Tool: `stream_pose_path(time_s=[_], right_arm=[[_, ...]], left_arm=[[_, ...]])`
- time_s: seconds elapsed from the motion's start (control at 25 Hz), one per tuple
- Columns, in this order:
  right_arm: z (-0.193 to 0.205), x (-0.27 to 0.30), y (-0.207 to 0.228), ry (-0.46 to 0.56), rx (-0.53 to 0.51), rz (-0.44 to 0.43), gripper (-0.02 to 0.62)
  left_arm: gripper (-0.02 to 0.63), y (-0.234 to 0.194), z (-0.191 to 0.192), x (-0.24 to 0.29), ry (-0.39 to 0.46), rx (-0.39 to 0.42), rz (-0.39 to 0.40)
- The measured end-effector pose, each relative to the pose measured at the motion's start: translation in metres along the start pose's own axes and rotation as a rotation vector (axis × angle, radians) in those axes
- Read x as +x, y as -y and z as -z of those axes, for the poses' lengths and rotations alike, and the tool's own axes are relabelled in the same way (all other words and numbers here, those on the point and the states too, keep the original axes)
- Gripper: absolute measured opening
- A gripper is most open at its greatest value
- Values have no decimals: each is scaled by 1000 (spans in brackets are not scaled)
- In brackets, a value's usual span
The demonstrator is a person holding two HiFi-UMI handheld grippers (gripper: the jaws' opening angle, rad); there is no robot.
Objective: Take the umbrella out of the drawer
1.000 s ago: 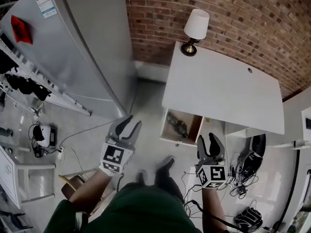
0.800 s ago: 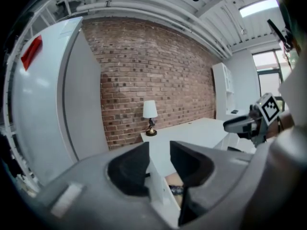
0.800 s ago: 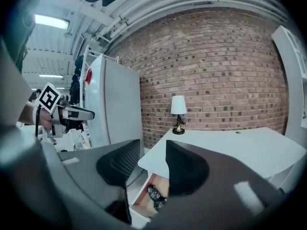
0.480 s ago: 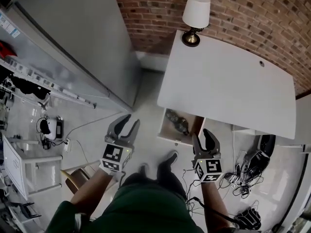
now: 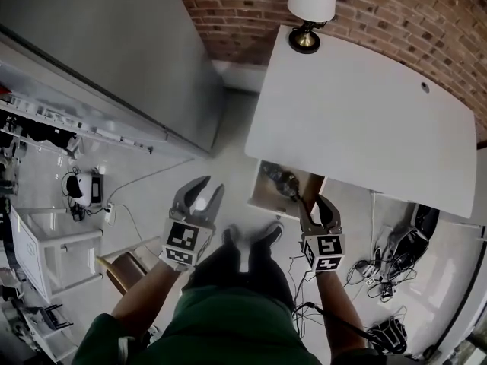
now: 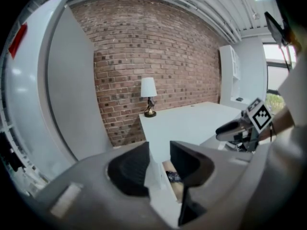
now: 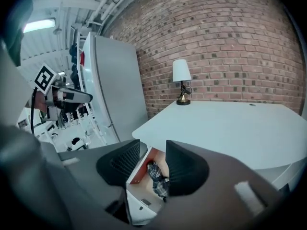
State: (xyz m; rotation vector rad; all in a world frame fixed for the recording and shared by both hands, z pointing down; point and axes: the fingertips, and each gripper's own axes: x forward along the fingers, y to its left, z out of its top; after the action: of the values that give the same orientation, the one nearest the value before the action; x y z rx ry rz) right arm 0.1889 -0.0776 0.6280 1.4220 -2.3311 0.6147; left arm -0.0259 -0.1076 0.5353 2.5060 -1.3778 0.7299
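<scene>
A white drawer (image 5: 266,198) stands pulled out under the white desk (image 5: 365,112). A folded plaid umbrella (image 5: 280,179) lies inside it. My right gripper (image 5: 318,207) is open just in front of the drawer's right corner, with nothing between its fingers. In the right gripper view the umbrella (image 7: 158,180) shows beyond the open right gripper (image 7: 152,166), apart from the pads. My left gripper (image 5: 204,194) is open and empty over the floor, left of the drawer. The left gripper view looks past the left gripper (image 6: 158,163) at the drawer (image 6: 169,172).
A lamp (image 5: 310,6) stands at the desk's far corner against the brick wall. A tall grey cabinet (image 5: 114,52) fills the left. The person's feet (image 5: 251,238) are in front of the drawer. Cables (image 5: 384,268) lie on the floor at right, a wooden stool (image 5: 125,268) at left.
Both grippers have sunk and moved towards the drawer. The right one now reaches the drawer's front corner. Both stayed open.
</scene>
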Motion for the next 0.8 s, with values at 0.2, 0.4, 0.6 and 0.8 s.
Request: stream_pose_path(time_s=[0.2, 0.4, 0.6, 0.8], right_arm=[[38, 44, 4, -109, -48, -5, 153], [73, 86, 17, -202, -58, 5, 153], [113, 119, 29, -287, -57, 21, 153], [161, 146, 26, -388, -57, -8, 168]], left_arm=[[132, -9, 32, 23, -46, -10, 27], [132, -22, 67, 47, -86, -5, 73], [133, -29, 100, 67, -134, 4, 116], [137, -32, 129, 70, -193, 1, 130]])
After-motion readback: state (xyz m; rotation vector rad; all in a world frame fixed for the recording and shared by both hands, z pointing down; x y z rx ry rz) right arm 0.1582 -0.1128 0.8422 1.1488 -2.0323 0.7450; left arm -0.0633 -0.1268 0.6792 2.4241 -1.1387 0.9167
